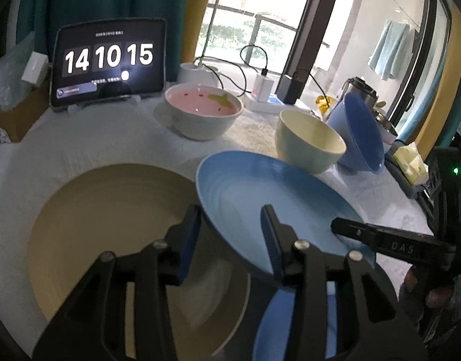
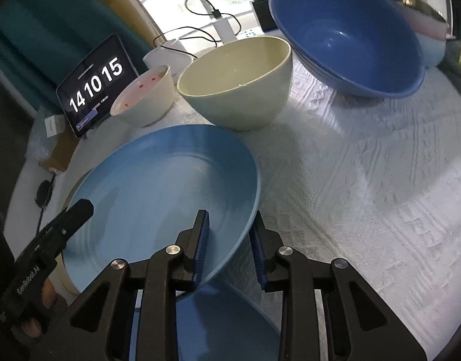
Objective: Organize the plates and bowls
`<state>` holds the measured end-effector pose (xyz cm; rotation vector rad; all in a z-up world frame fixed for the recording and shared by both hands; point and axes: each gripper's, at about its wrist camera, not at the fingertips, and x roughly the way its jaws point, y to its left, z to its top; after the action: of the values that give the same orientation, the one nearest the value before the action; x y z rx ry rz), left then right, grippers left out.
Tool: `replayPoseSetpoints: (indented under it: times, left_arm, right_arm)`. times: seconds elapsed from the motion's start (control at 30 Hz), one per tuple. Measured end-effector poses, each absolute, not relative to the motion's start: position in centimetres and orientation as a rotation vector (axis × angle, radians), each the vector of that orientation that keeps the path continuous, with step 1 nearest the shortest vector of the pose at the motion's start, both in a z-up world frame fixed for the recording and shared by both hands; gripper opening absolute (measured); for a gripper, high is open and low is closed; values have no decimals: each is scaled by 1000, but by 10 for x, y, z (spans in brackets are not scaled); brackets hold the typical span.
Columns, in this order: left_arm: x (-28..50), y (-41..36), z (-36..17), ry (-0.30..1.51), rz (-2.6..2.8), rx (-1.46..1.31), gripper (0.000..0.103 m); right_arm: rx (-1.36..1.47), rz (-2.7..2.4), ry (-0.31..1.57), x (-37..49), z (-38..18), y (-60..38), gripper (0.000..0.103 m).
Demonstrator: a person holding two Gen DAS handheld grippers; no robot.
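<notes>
Left wrist view has the blue plate [image 1: 260,198] tilted, its low edge over the beige plate [image 1: 110,225] lying flat on the desk [image 1: 110,138]. The left gripper [image 1: 230,240] straddles the blue plate's rim, jaws parted, pads not visibly pressing. On the far side the right gripper [image 2: 227,246] straddles the opposite rim with a clear gap on the outer side, so its jaws are slack too and neither looks to be clamping.

That is the risk as I see it: with both pairs of jaws loose, the plate seems only propped, and it could slide off the beige plate or drop with a clatter if either hand pulls away crookedly. It could also knock the cream bowl [image 2: 239,90] just behind it.

Counting up: two plates, one blue and one beige. Three bowls: the cream one, a white bowl with a pink inside [image 1: 203,111] near the tablet clock [image 1: 108,60], and a deep blue bowl [image 2: 351,33] tipped on its side further right.
</notes>
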<state>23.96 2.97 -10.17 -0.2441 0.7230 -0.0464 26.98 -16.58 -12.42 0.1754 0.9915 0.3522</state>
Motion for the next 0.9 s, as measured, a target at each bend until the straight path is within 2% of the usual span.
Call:
replayPoseSetpoints:
  times: [0.9]
  left_arm:
    - [150, 6, -69, 617, -122, -114, 40]
  right_arm:
    - [119, 339, 832, 169, -80, -182, 27]
